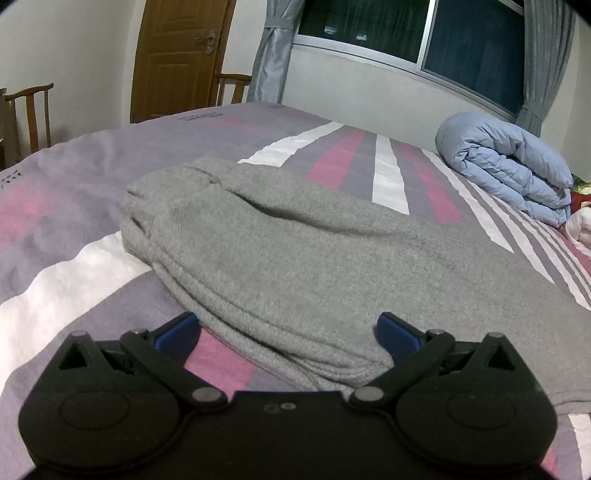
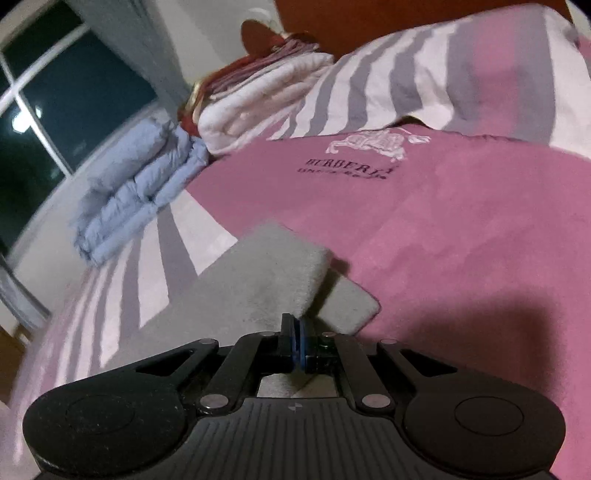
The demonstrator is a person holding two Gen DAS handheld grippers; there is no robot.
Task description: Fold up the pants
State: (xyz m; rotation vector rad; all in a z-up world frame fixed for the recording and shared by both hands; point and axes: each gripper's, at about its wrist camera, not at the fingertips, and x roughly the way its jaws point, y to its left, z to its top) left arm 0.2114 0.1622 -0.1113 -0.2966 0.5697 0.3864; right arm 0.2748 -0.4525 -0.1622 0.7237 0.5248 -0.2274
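**Grey pants on the striped bed, one corner pinched**

The grey pants (image 1: pixel 295 258) lie folded in layers on the bed (image 1: pixel 74 280), and I take them as my landmark. My left tool (image 1: pixel 288 332) sits at their near edge with its blue fingers (image 1: pixel 177 328) spread wide apart, one on each side of the stacked fold, gripping nothing. The layered hems show as ridges along the pants' left edge; past that edge the striped cover runs bare toward two wooden chairs (image 1: pixel 33 110) and a door (image 1: pixel 177 55).

Beyond the pants, to their right, a rolled blue quilt (image 1: pixel 509 166) lies under the window (image 1: pixel 424 33), well apart from them, with open stripes between.

My right tool (image 2: pixel 297 332) has its fingers pressed together on the near edge of the pants (image 2: pixel 266 280); a flap of cloth stands raised just ahead of it, above a lower corner lying flat. To the right of that corner the pink cover is open. A stack of white towels (image 2: pixel 258 103) lies far beyond it.
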